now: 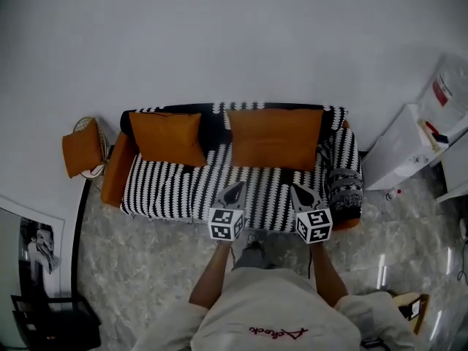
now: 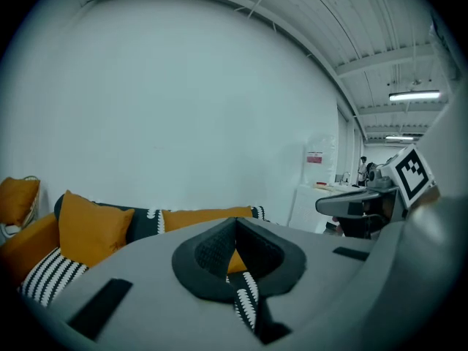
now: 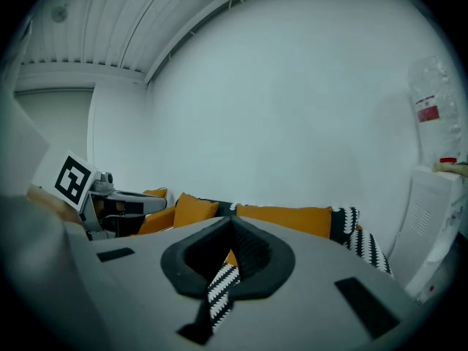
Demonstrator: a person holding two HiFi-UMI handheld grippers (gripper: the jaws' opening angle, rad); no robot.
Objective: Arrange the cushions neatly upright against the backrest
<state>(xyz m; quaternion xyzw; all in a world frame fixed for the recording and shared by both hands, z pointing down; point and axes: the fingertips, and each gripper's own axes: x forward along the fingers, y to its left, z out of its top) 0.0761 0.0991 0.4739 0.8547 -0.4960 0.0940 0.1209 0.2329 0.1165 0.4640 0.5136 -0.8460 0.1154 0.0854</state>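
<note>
The left hand-held gripper (image 1: pixel 235 189) and the right hand-held gripper (image 1: pixel 298 190) both have their jaws closed together on nothing, side by side over the front edge of the striped sofa (image 1: pixel 164 189). A small orange cushion (image 1: pixel 170 137) and a wide orange cushion (image 1: pixel 274 137) stand upright against its backrest.

Both grippers out front, jaws closed, nothing held.
Left gripper (image 1: pixel 235 189) and right gripper (image 1: pixel 297 190) sit side by side, tips pointing to the far side; left forearm (image 1: pixel 212 273) and right forearm (image 1: pixel 326 273) bare, stretched forward.
</note>
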